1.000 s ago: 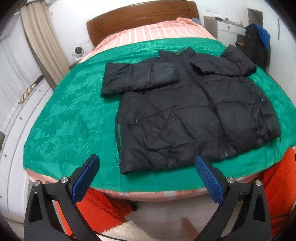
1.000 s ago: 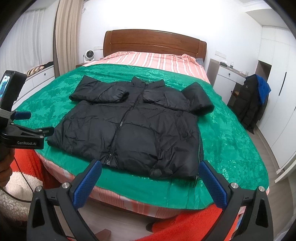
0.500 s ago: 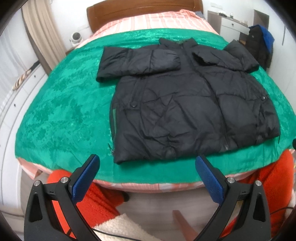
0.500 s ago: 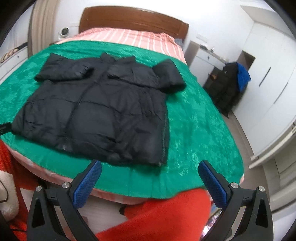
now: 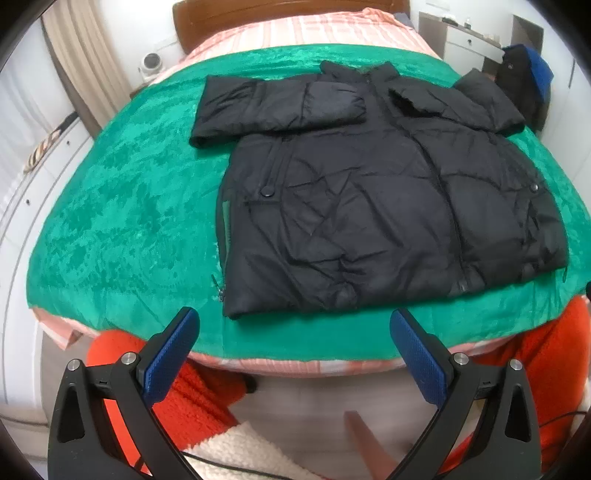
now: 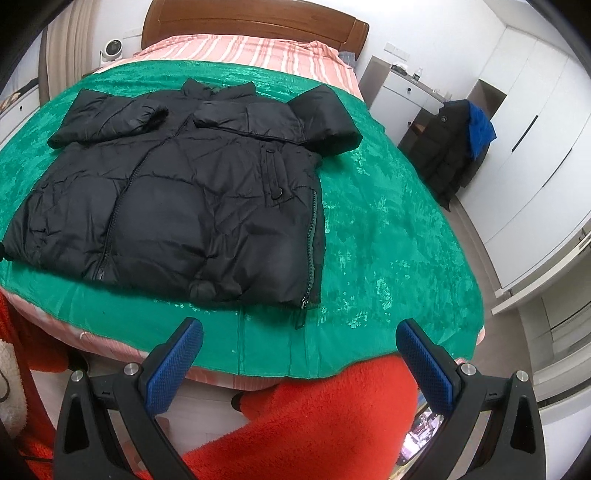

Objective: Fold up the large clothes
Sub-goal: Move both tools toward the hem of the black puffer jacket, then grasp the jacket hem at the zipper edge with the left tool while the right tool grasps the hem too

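Observation:
A black puffer jacket (image 5: 369,199) lies flat, front up and zipped, on the green bedspread (image 5: 122,206), both sleeves folded in across the chest. It also shows in the right wrist view (image 6: 192,206). My left gripper (image 5: 293,332) is open and empty, hovering over the bed's foot edge just below the jacket's lower left hem corner. My right gripper (image 6: 299,339) is open and empty, over the foot edge just below the jacket's lower right hem corner and its side zipper (image 6: 312,254).
The bedspread (image 6: 388,240) covers a bed with a striped pink sheet (image 6: 243,48) and wooden headboard (image 6: 255,22). A dark coat with blue lining (image 6: 458,144) hangs beside a white dresser (image 6: 402,92). My orange fleece legs (image 6: 314,417) stand at the bed's foot.
Both grippers have moved closer to the bed and tilted down toward the jacket's hem. The right gripper has swung right, toward the hem's right corner. Both stay open.

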A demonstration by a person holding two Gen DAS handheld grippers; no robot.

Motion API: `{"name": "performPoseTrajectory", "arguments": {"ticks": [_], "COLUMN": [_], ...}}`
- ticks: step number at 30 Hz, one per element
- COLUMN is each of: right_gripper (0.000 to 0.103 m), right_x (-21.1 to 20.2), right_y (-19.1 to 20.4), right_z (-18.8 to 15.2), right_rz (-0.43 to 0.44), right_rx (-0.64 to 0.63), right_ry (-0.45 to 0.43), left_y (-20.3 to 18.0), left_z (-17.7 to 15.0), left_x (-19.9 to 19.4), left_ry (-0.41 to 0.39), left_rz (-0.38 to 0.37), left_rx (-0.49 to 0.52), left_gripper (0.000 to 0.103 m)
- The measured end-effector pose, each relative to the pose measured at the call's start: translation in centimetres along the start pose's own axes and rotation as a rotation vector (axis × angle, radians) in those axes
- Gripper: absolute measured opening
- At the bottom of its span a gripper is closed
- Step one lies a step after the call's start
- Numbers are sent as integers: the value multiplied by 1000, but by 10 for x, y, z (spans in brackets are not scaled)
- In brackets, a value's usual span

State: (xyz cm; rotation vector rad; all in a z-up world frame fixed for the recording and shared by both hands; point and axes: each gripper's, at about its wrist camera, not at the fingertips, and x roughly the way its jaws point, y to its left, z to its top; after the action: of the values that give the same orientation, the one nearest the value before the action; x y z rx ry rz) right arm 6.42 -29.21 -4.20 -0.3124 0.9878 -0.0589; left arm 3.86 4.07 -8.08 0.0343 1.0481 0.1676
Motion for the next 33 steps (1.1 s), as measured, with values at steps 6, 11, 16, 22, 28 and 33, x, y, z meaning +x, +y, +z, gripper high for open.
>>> {"name": "performPoseTrajectory", "arguments": {"ticks": [6,11,16,22,28,33], "right_gripper": [103,103,103,103,103,103], "right_x": [2,4,6,9,33,94], "right_y": [0,0,0,-1,-47,-80], "right_z": [-1,-2,-2,-3,11,29], "right_rz": [13,16,18,29,215,462], "right_rx": [12,17,21,26,168,327], "right_ry": [12,18,24,22,-50,11], "left_y": [1,3,3,6,49,70], "left_z": [-1,-2,-3,-2,19,19], "left_x": [2,5,9,18,74,115], "left_ry": [7,17,28,43,133,218], "left_rz": [1,-1,-1,-5,-152,-345], "left_rx": [-4,-8,-10,2,-41,-106], "left_gripper": [103,103,103,103,103,103]}}
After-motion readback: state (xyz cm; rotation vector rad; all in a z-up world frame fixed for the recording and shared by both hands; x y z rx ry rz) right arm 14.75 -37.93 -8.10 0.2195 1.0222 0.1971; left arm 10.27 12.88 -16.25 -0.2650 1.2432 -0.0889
